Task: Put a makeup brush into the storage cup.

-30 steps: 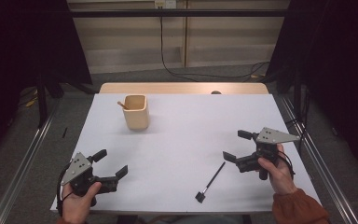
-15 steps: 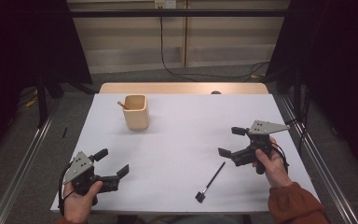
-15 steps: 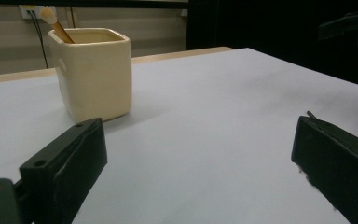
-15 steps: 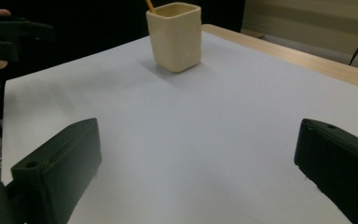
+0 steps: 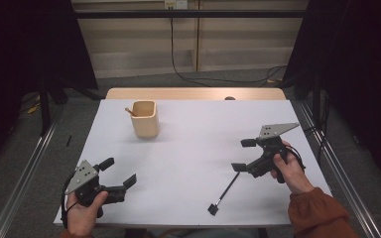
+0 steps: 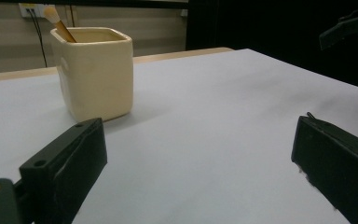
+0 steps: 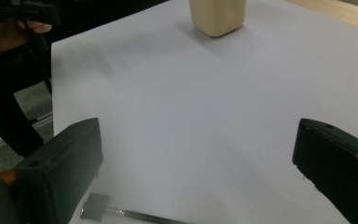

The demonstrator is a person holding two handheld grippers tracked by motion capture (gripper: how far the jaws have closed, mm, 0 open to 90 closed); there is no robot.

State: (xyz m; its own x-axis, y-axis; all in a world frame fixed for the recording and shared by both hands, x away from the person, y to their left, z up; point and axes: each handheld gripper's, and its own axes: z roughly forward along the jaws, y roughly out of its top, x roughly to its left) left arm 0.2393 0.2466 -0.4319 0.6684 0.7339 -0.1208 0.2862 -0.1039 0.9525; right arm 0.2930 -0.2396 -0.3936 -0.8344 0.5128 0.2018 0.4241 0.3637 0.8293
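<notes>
Right claw (image 5: 244, 154) held wide open, empty | brush (image 5: 225, 193) lying near-right on desk (image 5: 188, 148) | handle to be straddled squarely.

A: In the right gripper view the cup (image 7: 218, 17) is cut off by the top edge, so its rim and anything inside are out of sight.

B: And the black brush (image 7: 121, 213) near it there?

A: Cut by the bottom edge, only the head end shows. The wooden stick (image 5: 130, 112) inside the cup hides its lower part
</notes>
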